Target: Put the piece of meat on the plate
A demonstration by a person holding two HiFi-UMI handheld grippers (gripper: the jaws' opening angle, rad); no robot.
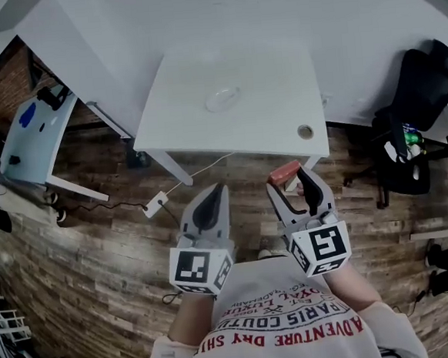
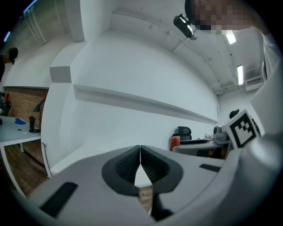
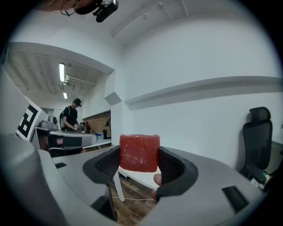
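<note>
My right gripper (image 1: 292, 178) is shut on a red block of meat (image 1: 284, 173), held in the air short of the white table (image 1: 189, 123); in the right gripper view the meat (image 3: 139, 152) fills the gap between the pads. On the table's middle lies a clear plate (image 1: 222, 99), well beyond both grippers. The left gripper (image 1: 213, 195) hangs beside the right one, shut and holding nothing; in the left gripper view its jaws (image 2: 140, 152) meet at the tips.
A round hole (image 1: 305, 132) sits at the table's near right corner. A black office chair (image 1: 419, 112) stands at the right, a second white table (image 1: 32, 139) at the left. A white cable and power box (image 1: 156, 204) lie on the wood floor. A person (image 3: 70, 117) stands far off.
</note>
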